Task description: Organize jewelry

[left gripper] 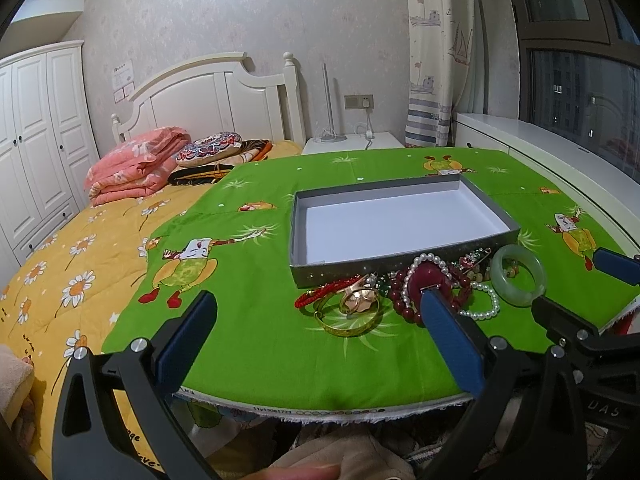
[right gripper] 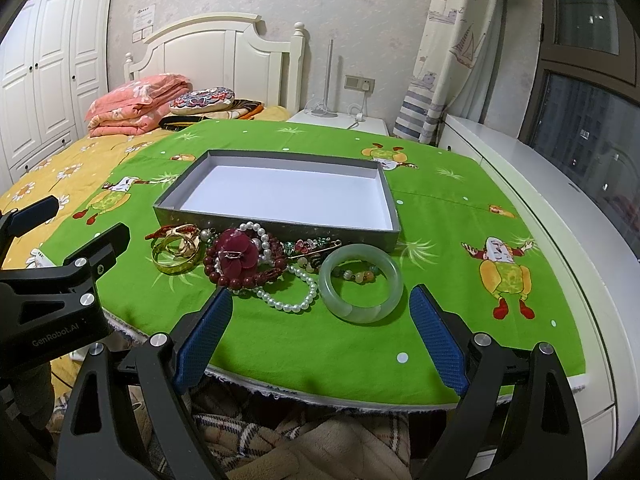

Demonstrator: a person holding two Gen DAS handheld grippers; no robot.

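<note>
Only rt view: brooch pin [right gripper: 231,255].

Both pictures are evenly lit by indoor light that seems to come from above, though no lamp is visible. The window [left gripper: 580,92] to the right of the tongs is dark, with only small lit points outside. Shadows are soft: a faint one lies under the green cloth [right gripper: 352,344] edge near the tongs. The white inside of the box [right gripper: 280,196] is bright with a slightly bluish tint. The fisheye bends straight lines strongly, and the corners are black. The centre is sharp; the wardrobe [left gripper: 36,136] far left looks a little soft.
</note>
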